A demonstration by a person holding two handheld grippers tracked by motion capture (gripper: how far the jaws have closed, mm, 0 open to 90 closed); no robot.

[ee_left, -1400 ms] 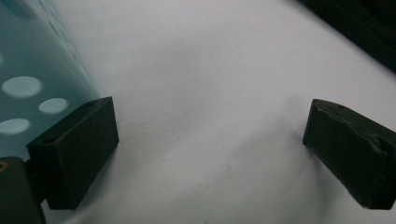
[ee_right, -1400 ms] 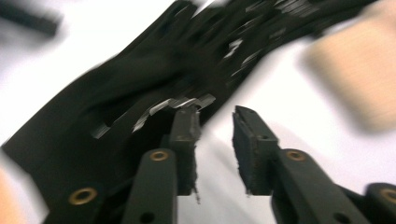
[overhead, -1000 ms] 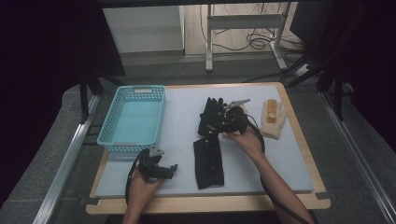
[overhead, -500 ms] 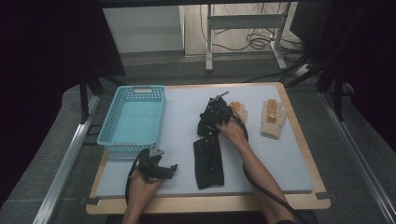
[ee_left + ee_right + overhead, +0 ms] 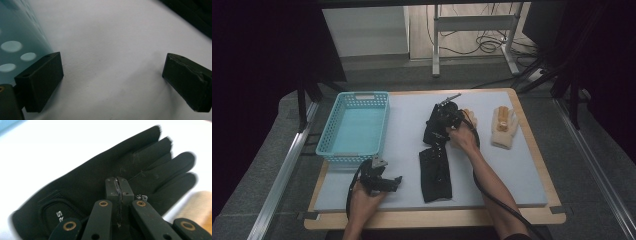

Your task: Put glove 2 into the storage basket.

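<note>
On the table, right gripper [image 5: 119, 185]: fingers pinched shut on black fabric glove [image 5: 105, 177].
Left gripper [image 5: 112, 80]: fingers wide open, holding nothing, beside light blue plastic basket [image 5: 15, 37].

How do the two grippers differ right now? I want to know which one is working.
The right gripper has its jaws pressed together over a black glove; the left gripper has its jaws wide apart with nothing between them. The right one is at the table's far middle, beside a tan glove; the left one rests near the front edge, by the blue basket. Both are hand-held with black jaws.
</note>
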